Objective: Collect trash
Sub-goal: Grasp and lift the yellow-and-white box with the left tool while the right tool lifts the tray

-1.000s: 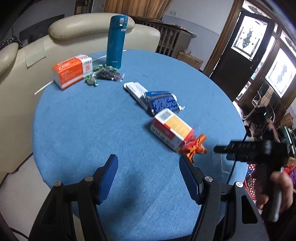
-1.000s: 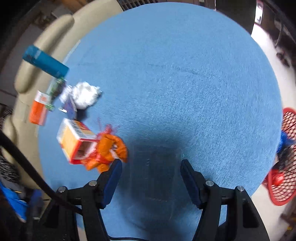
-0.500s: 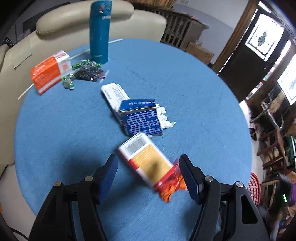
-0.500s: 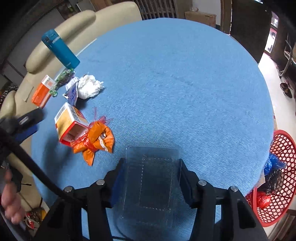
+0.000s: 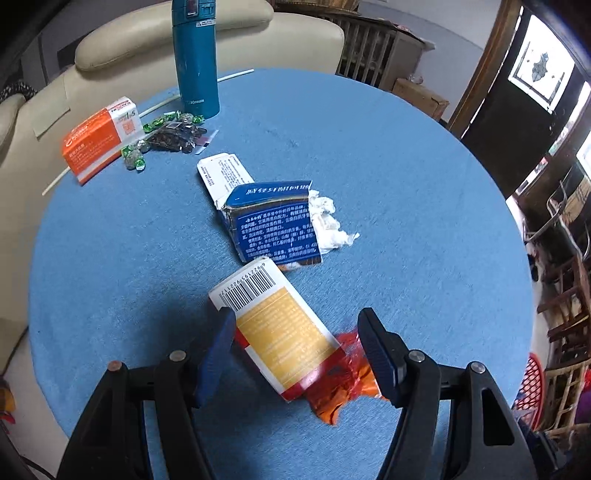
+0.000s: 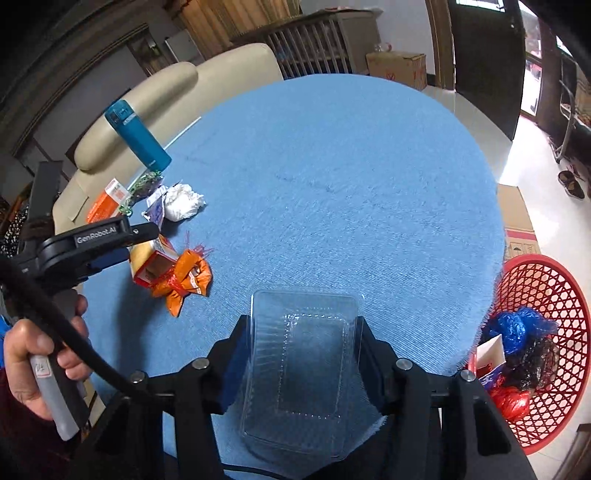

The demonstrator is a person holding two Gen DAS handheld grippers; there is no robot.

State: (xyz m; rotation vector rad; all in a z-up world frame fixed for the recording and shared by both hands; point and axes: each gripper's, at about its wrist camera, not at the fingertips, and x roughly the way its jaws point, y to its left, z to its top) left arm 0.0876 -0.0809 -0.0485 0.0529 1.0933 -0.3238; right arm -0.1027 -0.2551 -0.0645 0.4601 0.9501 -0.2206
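Observation:
My right gripper is shut on a clear plastic clamshell tray, held above the near edge of the round blue table. My left gripper is open, its jaws on either side of an empty yellow-and-white carton with an orange wrapper beside it; it shows in the right wrist view over the same carton and wrapper. A torn blue box and crumpled white tissue lie beyond. A red mesh trash basket holding trash stands on the floor at the right.
A teal flask, an orange box, green candies and a dark wrapper sit at the table's far side by a cream sofa. A cardboard box lies on the floor near the basket.
My left gripper moved forward over the table until its open jaws straddle the yellow carton. My right gripper closed on the clear tray and lifted it, tilting toward the basket side.

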